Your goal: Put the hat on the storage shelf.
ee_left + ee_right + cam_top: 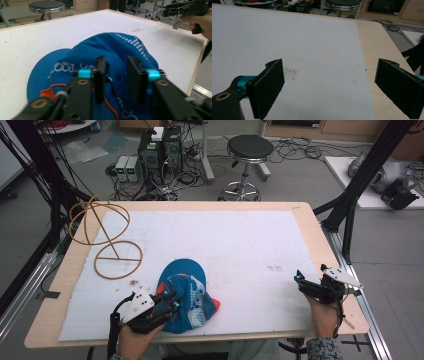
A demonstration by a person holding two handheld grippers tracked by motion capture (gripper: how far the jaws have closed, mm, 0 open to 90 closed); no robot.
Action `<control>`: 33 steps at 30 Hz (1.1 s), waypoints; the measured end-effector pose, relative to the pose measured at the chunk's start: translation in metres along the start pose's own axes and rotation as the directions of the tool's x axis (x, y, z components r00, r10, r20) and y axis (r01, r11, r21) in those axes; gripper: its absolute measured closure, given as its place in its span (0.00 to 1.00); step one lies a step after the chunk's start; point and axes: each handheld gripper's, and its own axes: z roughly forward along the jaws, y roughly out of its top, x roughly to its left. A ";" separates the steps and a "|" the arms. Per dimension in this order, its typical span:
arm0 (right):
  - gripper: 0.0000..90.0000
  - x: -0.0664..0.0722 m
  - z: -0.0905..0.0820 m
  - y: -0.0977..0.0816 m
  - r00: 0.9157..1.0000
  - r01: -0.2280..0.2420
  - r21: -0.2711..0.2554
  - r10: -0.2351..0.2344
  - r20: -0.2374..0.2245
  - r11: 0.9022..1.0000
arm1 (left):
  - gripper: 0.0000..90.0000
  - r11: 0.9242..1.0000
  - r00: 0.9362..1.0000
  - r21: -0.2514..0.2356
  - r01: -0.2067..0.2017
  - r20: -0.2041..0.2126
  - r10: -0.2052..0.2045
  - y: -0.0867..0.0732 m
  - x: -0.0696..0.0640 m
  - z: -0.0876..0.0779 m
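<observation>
Blue cap (186, 295) lies directly under the left hand-held gripper (169, 304), jaws part-open astride its crown; right hand-held gripper (300, 282), wide open, stands well apart.

Left gripper (167, 302) held low in the left hand (134, 337), jaws narrowly parted, angled forward and right. Right gripper (301, 281) gripped by the right hand (323, 317), jaws spread wide, pointing forward and left. Both forearms come in from the near edge, well apart.
</observation>
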 end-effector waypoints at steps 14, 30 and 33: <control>0.09 -0.001 0.000 0.000 1.000 -0.002 0.000 0.002 -0.001 1.000 | 0.83 1.000 1.000 -0.017 -0.008 0.010 0.008 0.005 0.002 -0.001; 0.09 -0.001 0.001 -0.001 1.000 -0.004 0.011 0.004 -0.007 1.000 | 0.37 1.000 0.999 -0.020 0.014 -0.029 -0.015 0.008 -0.017 0.008; 0.09 -0.001 0.001 -0.001 1.000 -0.007 0.010 0.007 -0.007 1.000 | 0.37 1.000 1.000 -0.027 -0.001 -0.028 0.000 0.007 -0.025 0.012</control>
